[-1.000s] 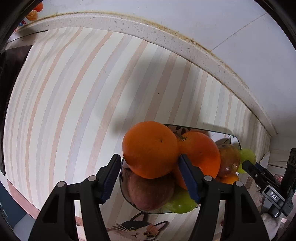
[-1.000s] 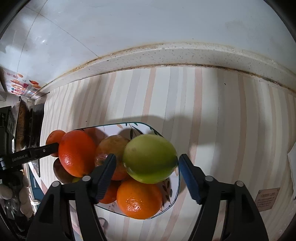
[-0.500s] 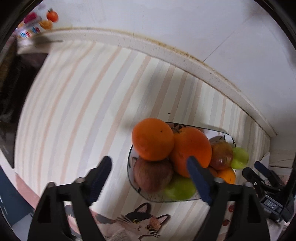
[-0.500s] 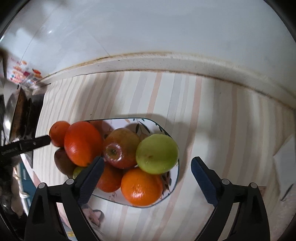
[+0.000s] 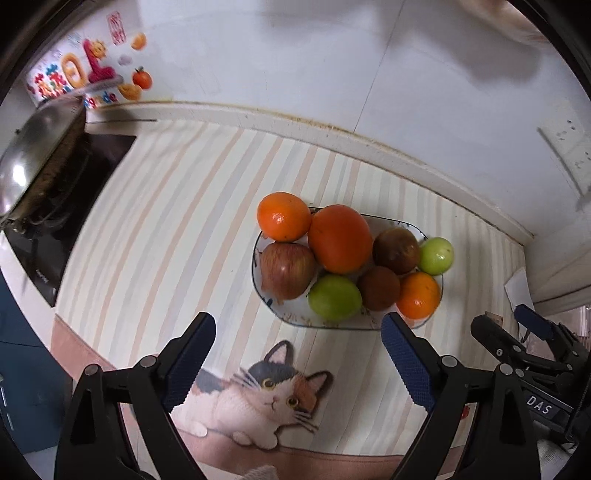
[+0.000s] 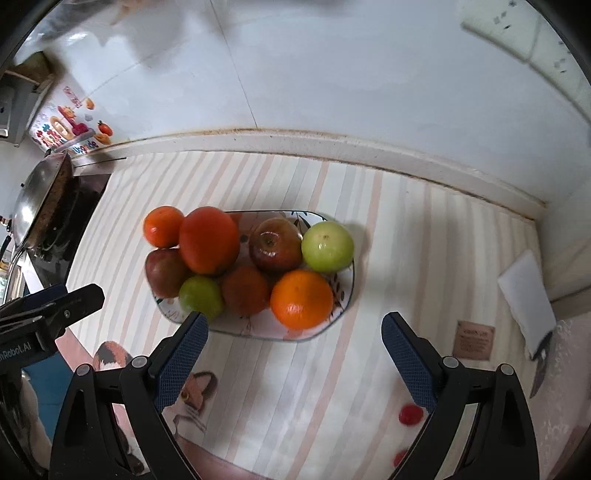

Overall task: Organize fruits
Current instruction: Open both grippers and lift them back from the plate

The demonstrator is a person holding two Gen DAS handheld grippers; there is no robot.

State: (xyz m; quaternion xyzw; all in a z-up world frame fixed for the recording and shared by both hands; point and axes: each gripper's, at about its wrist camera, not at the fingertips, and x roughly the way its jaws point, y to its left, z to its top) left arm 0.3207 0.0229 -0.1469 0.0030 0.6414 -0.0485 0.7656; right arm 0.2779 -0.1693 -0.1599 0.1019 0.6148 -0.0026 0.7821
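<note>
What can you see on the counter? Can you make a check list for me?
Surface: striped mat with a cat picture.
Job's things: plate piled with eight fruits: oranges, apples, green ones.
Clutter: white paper, small brown label, red spots.
Grippers: left tongs and right tongs both open, empty, short of the plate.
Cables: nothing seen.
Surroundings: wok on stove, tiled wall with stickers, socket.

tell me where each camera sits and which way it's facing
Left wrist: on the left gripper, above the mat, facing the fruit plate and wall; its open fingers and the right gripper show.
Right wrist: on the right gripper, same heading; the left gripper shows.
Both share the plate, wok.
</note>
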